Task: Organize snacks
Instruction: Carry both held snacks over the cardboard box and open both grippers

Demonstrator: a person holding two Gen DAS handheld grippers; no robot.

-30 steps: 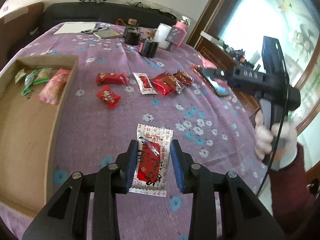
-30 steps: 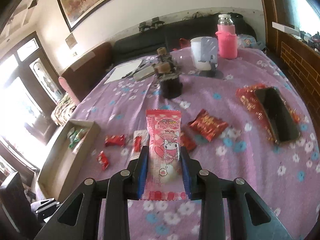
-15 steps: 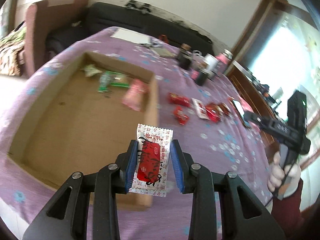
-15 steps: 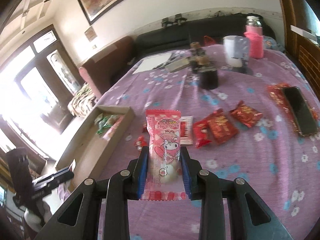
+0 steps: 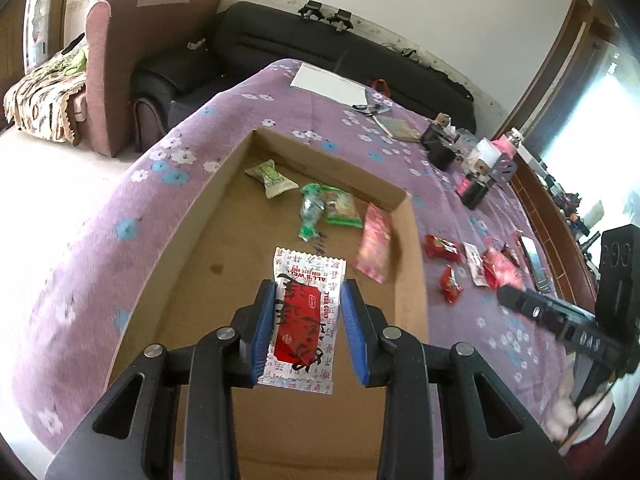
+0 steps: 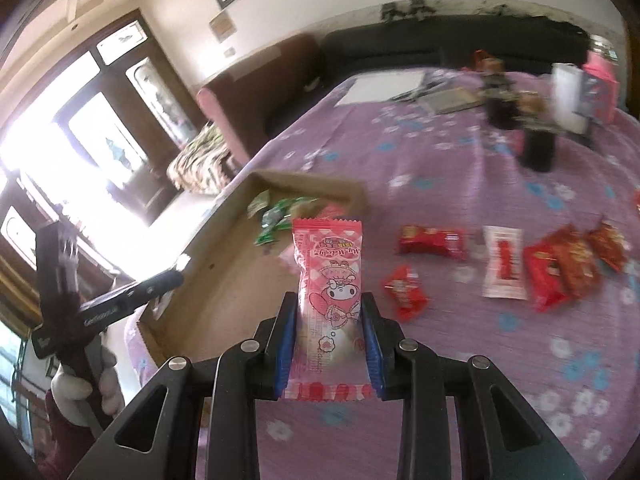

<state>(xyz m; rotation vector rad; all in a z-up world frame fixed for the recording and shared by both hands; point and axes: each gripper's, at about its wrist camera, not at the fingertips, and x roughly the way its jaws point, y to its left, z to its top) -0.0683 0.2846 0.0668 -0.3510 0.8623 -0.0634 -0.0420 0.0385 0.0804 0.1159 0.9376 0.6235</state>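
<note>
My left gripper (image 5: 307, 334) is shut on a white and red snack packet (image 5: 305, 320) and holds it above the middle of the cardboard tray (image 5: 412, 248). The tray holds green candies (image 5: 324, 210), a pale wrapped candy (image 5: 274, 179) and a pink packet (image 5: 374, 245). My right gripper (image 6: 330, 346) is shut on a pink cartoon snack packet (image 6: 330, 300), held over the purple cloth just right of the tray (image 6: 224, 208). Several red snacks (image 6: 434, 239) and a white and red packet (image 6: 503, 263) lie on the cloth to the right.
The table has a purple flowered cloth (image 5: 168, 168). Dark jars (image 5: 438, 148), a pink bottle (image 5: 506, 148), paper (image 5: 330, 84) and a phone (image 5: 532, 260) stand at the far side. A sofa (image 5: 340, 52) and an armchair (image 5: 132, 60) lie beyond the table.
My left gripper has carried the white and red packet from the cloth leftward to above the tray. My right gripper has swung left with the pink packet, toward the tray.
</note>
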